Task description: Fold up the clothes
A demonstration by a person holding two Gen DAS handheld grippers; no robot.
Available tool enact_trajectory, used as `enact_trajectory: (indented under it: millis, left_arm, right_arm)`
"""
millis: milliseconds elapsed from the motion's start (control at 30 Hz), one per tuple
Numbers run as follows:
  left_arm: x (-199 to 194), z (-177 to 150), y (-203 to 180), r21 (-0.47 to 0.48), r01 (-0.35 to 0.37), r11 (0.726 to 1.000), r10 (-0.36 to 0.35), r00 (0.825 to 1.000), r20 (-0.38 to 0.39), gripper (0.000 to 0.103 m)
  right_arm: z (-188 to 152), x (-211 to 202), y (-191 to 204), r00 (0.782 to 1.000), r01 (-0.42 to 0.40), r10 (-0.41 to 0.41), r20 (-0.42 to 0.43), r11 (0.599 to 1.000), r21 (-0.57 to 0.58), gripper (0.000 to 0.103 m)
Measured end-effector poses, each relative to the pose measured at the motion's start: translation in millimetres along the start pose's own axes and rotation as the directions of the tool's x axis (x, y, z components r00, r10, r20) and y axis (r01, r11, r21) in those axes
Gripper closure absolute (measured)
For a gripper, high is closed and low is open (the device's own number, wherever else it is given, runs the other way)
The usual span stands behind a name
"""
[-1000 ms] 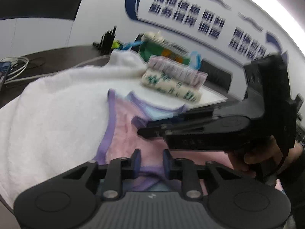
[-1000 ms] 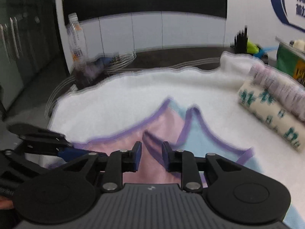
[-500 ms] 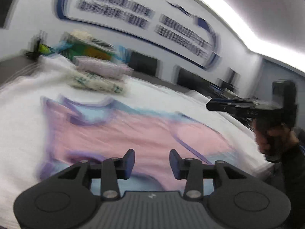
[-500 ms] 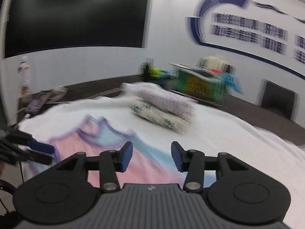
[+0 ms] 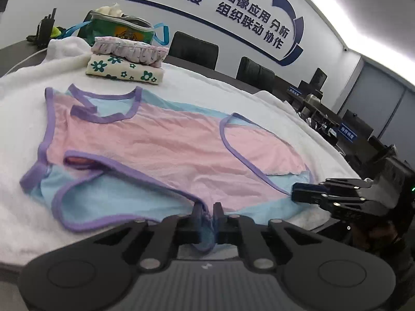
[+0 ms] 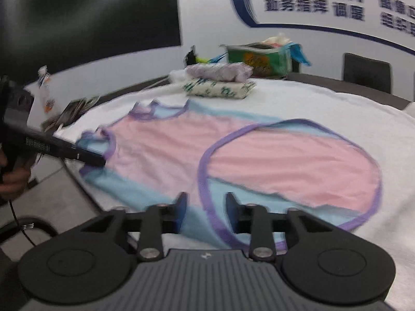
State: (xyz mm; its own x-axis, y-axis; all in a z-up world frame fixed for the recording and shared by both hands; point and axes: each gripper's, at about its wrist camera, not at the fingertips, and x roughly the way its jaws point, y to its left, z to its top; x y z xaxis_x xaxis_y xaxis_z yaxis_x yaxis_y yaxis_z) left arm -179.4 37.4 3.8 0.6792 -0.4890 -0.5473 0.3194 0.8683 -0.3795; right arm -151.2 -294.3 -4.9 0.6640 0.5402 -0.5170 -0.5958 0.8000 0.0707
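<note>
1. Left gripper [image 5: 207, 211] is clamped on the near hem of the pink-and-blue garment [image 5: 160, 145]; its jaws have just been closing, with blue cloth bunched between them.
2. My right gripper [image 6: 203, 212] has also been closing, yet its own view shows the fingers apart, straddling the purple-trimmed edge without pressing it.
3. I judge the fold barely begun: the garment lies spread flat on the white towel [image 5: 26, 83] covering the bench, no layer turned over. Two folded pieces [image 5: 124, 62] are stacked at the far side, so some items look done.
4. Only the left view is sharp enough to show a pinch. Only the right view shows the dark wall panel [image 6: 90, 13].
</note>
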Motion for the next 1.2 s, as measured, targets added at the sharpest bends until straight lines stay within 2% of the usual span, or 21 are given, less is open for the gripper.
enact_trajectory:
  millis: [67, 167, 367, 533, 600, 633, 667, 767, 833, 933, 1000, 1033, 1067, 1100, 1133, 1167, 1200]
  left_arm:
    - [-2.8, -2.7, -1.8, -0.008, -0.007, 1.0, 0.008, 1.0, 0.011, 0.099]
    - [-10.1, -5.5, -1.1, -0.035, 0.015, 0.999, -0.014, 0.999, 0.036, 0.1]
    - [-10.4, -10.0, 8.4, -0.05, -0.028, 0.998, 0.029, 0.999, 0.017, 0.1]
    - [-12.2, -11.7, 14.8, -0.048, -0.002, 0.999, 0.002, 1.0, 0.01, 0.099]
    - [-17.8, -9.1, 16.3, -0.032, 0.034, 0.999, -0.034, 0.999, 0.01, 0.087]
    - [-21.1, -7.2, 15.5, -0.015, 0.051, 0.999, -0.051, 0.999, 0.016, 0.073]
    - [-25.0, -4.5, 12.6, 0.016, 0.066, 0.998, -0.066, 0.997, 0.033, 0.064]
    - [-36.8, 3.7, 3.9, 0.111, 0.107, 0.988, -0.116, 0.99, 0.078, 0.063]
    - [-36.1, 8.1, -4.0, 0.171, 0.102, 0.98, -0.12, 0.988, 0.094, 0.062]
    - [-19.1, 13.0, -5.5, 0.175, 0.11, 0.978, -0.118, 0.992, 0.034, 0.059]
    - [-11.2, 18.0, 1.2, 0.156, 0.079, 0.984, -0.078, 0.997, -0.017, 0.061]
    - [-9.8, 24.1, 6.3, 0.137, 0.065, 0.988, -0.062, 0.998, -0.028, 0.061]
    - [-11.4, 38.5, 14.1, 0.093, 0.049, 0.994, -0.048, 0.999, -0.017, 0.06]
    - [-12.3, 57.4, 22.5, 0.033, 0.025, 0.999, -0.025, 1.0, -0.004, 0.059]
    - [-10.9, 77.9, 30.2, -0.025, -0.001, 1.0, 0.001, 1.0, 0.004, 0.058]
    - [-4.3, 100.9, 36.3, -0.067, -0.024, 0.997, 0.025, 1.0, 0.001, 0.056]
    - [7.1, 123.3, 41.0, -0.081, -0.031, 0.996, 0.03, 1.0, -0.006, 0.056]
  right_arm:
    - [-4.1, 1.3, -0.4, 1.0, -0.01, 0.01, 0.012, 1.0, -0.008, 0.093]
    - [-8.9, -2.8, -3.3, 1.0, -0.006, 0.006, 0.025, 1.0, -0.005, 0.102]
    - [-9.3, -7.1, -1.8, 0.999, 0.025, -0.024, 0.03, 0.999, -0.028, 0.103]
    - [-8.9, -11.8, -6.2, 0.996, 0.083, -0.083, 0.022, 0.996, -0.032, 0.102]
    - [-8.0, -15.0, -8.9, 0.995, 0.091, -0.091, 0.031, 0.996, -0.015, 0.1]
    - [-7.6, -16.6, -10.2, 0.995, 0.095, -0.095, 0.036, 0.995, -0.007, 0.1]
    - [-6.9, -18.7, -10.3, 0.994, 0.099, -0.098, 0.047, 0.995, -0.001, 0.1]
    - [-1.7, -21.9, -2.4, 0.992, 0.068, -0.066, 0.105, 0.998, -0.015, 0.099]
    - [1.9, -16.3, 4.2, 0.992, 0.035, -0.032, 0.121, 0.999, -0.023, 0.099]
    - [3.6, -1.5, 12.2, 0.996, 0.02, -0.015, 0.084, 0.999, -0.05, 0.098]
    - [2.1, 2.2, 10.4, 0.998, 0.035, -0.033, 0.05, 0.998, -0.048, 0.098]
    - [1.3, 4.0, 9.4, 0.999, 0.043, -0.041, 0.033, 0.998, -0.047, 0.096]
    - [0.5, 5.8, 8.5, 0.999, 0.05, -0.05, 0.016, 0.998, -0.046, 0.087]
    - [3.6, 5.6, 6.2, 0.998, 0.058, -0.057, 0.017, 0.998, -0.04, 0.073]
    - [10.9, 3.1, 2.5, 0.997, 0.065, -0.064, 0.039, 0.998, -0.027, 0.067]
    - [19.3, 2.0, -1.8, 0.995, 0.075, -0.074, 0.064, 0.997, -0.014, 0.061]
    - [31.6, 3.9, -8.2, 0.992, 0.091, -0.092, 0.09, 0.996, 0.009, 0.061]
